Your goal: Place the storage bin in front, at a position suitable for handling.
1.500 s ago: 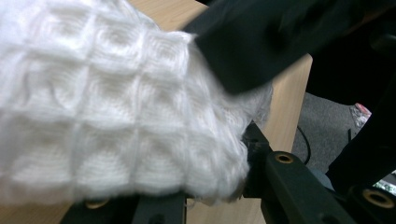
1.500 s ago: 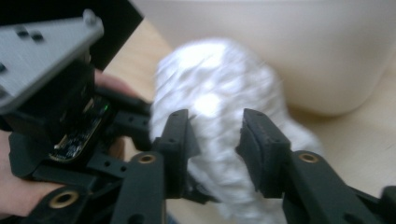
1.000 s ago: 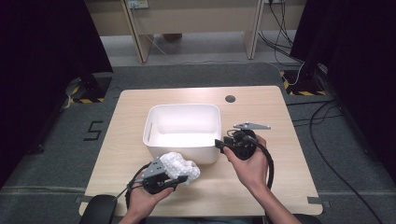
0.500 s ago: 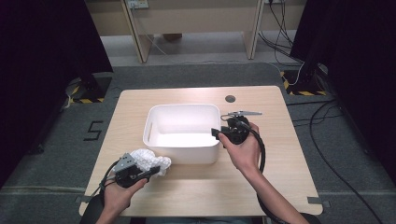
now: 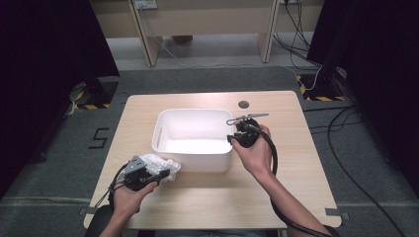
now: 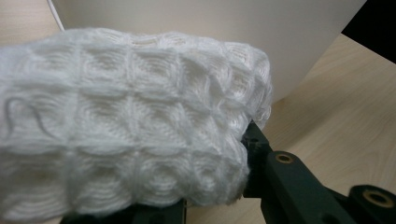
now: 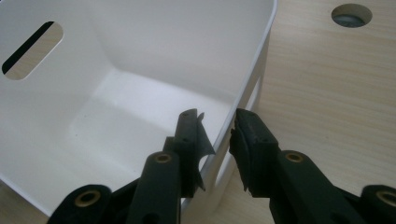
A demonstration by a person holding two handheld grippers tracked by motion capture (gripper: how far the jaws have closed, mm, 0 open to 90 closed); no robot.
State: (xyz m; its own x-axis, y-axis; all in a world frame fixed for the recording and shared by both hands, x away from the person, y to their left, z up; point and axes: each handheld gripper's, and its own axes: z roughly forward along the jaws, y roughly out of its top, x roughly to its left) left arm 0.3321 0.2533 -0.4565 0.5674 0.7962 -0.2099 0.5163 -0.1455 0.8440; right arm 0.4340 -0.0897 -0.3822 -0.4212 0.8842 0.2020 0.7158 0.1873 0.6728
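Observation:
A white plastic bin (image 5: 159, 129) stands in the middle of the wooden table. A bundle of white waffle-knit cloth (image 5: 163, 162) lies in front of the bin's near left corner, with my left gripper (image 5: 154, 174) shut on it. In the left gripper view the cloth (image 6: 130, 121) bulges over the jaws of the left gripper (image 6: 210, 186), close to the bin's wall (image 6: 210, 28). My right gripper (image 7: 217, 135) straddles the bin's right rim (image 7: 254, 70), one jaw inside and one outside. Its jaws have just been closing and both pads touch the wall.
A round cable hole (image 5: 243, 104) sits in the table behind the bin. The bin's inside (image 7: 116, 121) holds nothing, and a handle slot (image 7: 32, 49) opens in its far wall. Bare tabletop (image 5: 296, 163) lies to the right and front. Cables trail on the floor.
The left hand has carried the cloth leftward along the table's front. The right hand has moved forward and in onto the bin's right rim, and its jaws have narrowed around the wall.

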